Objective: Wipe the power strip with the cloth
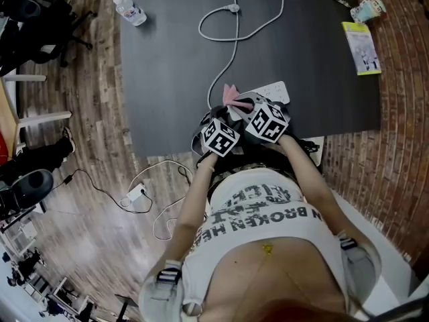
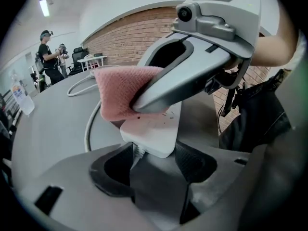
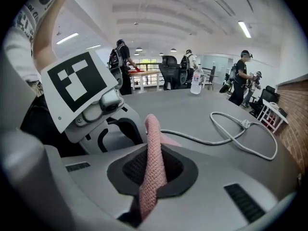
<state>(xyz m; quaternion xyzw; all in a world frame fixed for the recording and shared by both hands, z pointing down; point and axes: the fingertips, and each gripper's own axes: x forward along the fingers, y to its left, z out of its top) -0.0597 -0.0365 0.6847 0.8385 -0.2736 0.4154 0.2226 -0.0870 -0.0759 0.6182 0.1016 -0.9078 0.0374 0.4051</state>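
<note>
The fingers [image 2: 195,163] of the left gripper [image 2: 153,162] are wide open. The near end of the white power strip [image 2: 153,131] sits right between them, but they do not look like they are squeezing it. The fingers [image 3: 130,170] of the right gripper [image 3: 151,170] are closed tight on the pink cloth [image 3: 153,138], which sticks up out of them in a thin fold. In the left gripper view, the cloth hangs down from the right gripper just over the far part of the power strip and seems to touch its top. The two grippers are close together, side by side, both tipped down. The power strip lies at the near edge of the dark tabletop [image 1: 301,52], just in front of the person. Its grey cord [image 1: 231,59] runs away from it and makes a big loop farther out. A water bottle [image 1: 131,10] lies far off at a back corner. It looks like the wiping is about to start: one gripper gets ready to hold the strip and the other brings the cloth down. Next, the left fingers likely need to close on the end of the strip so it cannot slide. Then the right gripper needs to press the cloth flat on the top and rub it along the strip. If the strip is not held, it may just scoot away under the cloth.
</note>
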